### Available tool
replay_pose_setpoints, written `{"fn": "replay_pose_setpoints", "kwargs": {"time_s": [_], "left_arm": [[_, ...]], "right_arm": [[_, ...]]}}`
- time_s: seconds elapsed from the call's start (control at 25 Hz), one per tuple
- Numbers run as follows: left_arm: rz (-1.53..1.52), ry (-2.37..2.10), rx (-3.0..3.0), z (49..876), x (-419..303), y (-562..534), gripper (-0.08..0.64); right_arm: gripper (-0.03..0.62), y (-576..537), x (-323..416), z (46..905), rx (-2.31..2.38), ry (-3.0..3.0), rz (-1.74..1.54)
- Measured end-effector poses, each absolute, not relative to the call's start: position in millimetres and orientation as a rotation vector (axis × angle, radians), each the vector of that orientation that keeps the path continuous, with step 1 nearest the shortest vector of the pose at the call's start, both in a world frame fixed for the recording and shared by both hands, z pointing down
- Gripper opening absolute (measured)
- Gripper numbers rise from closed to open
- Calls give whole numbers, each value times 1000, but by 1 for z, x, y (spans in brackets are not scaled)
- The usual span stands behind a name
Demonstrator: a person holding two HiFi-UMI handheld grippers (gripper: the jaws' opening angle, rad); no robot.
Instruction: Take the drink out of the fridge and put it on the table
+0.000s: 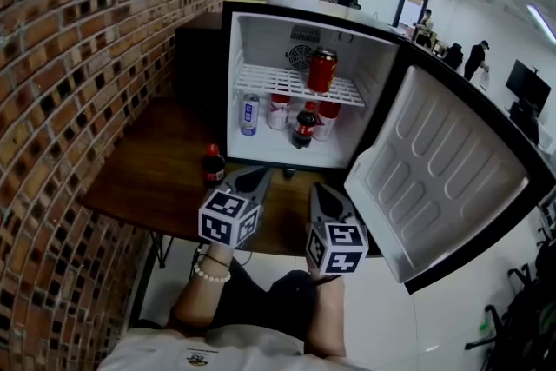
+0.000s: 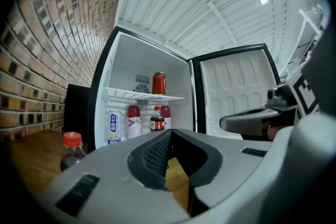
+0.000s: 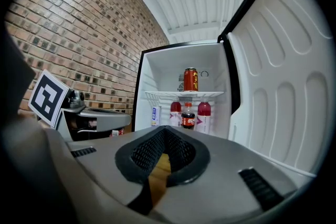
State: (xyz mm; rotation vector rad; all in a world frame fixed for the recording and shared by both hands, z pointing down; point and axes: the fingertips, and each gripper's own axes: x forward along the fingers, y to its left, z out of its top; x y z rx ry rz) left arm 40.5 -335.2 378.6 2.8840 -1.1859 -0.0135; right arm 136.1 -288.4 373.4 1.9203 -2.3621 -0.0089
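On our left runs the brick wall (image 1: 78, 56); against it the wooden tabletop (image 1: 156, 182) carries a black mini fridge (image 1: 261, 22), its door (image 1: 443, 169) swung wide to the right. We hold both grippers side by side in front of the open fridge. Left gripper (image 1: 259, 175): jaws together, nothing between them. Right gripper (image 1: 321, 188): jaws together too, empty. A cola bottle (image 1: 213, 166) with a red cap stands upright on the tabletop, outside the fridge near its left front corner, just ahead-left of the left gripper and clear of it. Inside, we see a wire shelf (image 1: 278, 82) holding a red can (image 1: 322, 70) upright. Below it, on the fridge floor, a second cola bottle (image 1: 303, 129) stands in front, two red drink bottles (image 1: 279, 110) behind it, and a blue-and-white can (image 1: 249, 114) at the left. Several people (image 1: 475, 58) are far back in the room.
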Motion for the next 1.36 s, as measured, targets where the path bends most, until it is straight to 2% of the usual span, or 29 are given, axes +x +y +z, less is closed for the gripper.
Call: {"fn": "replay_pose_setpoints", "kwargs": {"time_s": [1.36], "left_arm": [[6, -1180, 2881, 379, 42, -336, 2]], "right_arm": [[12, -289, 140, 376, 1920, -2330, 8]]}}
